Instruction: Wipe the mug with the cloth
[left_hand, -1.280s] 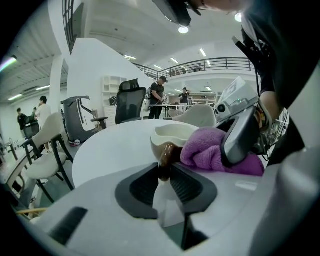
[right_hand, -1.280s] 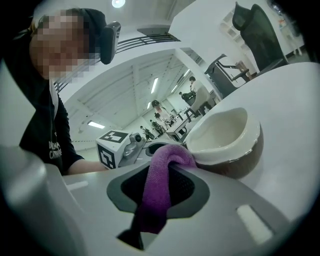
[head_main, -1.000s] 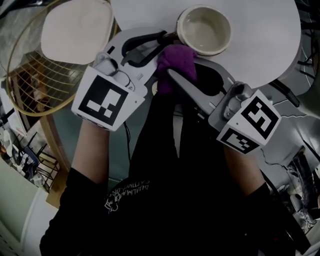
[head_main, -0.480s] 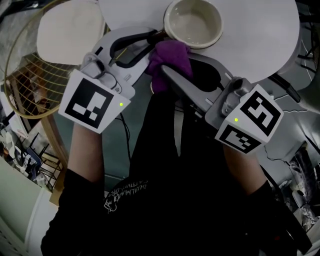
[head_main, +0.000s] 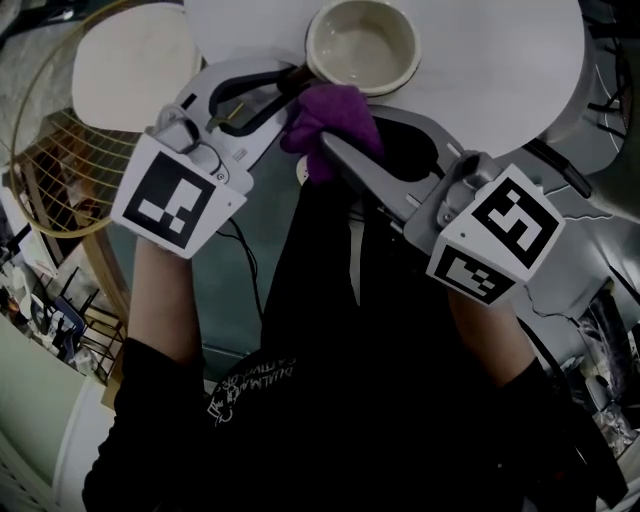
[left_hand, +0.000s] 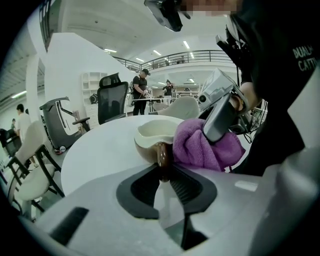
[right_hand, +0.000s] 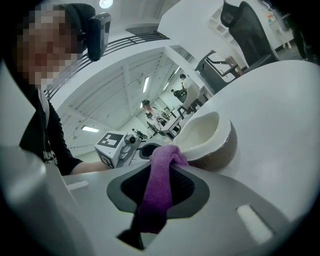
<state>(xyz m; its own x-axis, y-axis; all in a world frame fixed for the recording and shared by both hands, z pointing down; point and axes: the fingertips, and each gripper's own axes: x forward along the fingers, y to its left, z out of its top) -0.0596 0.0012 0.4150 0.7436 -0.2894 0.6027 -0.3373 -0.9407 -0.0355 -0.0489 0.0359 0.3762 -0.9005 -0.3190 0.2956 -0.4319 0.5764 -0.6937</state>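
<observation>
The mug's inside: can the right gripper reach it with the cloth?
Probably yes: the mug is open on top, the right gripper holds the cloth beside its rim, the left gripper grips only the handle.

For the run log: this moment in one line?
left gripper: shut on mug handle | right gripper: shut on cloth | cloth: against mug

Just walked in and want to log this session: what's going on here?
A person works with a gripper in each hand. The left gripper has its jaws closed on the brown handle of a cream-and-brown ceramic mug at the near edge of the round white table. The right gripper clamps a purple cloth against the mug's outer side.
</observation>
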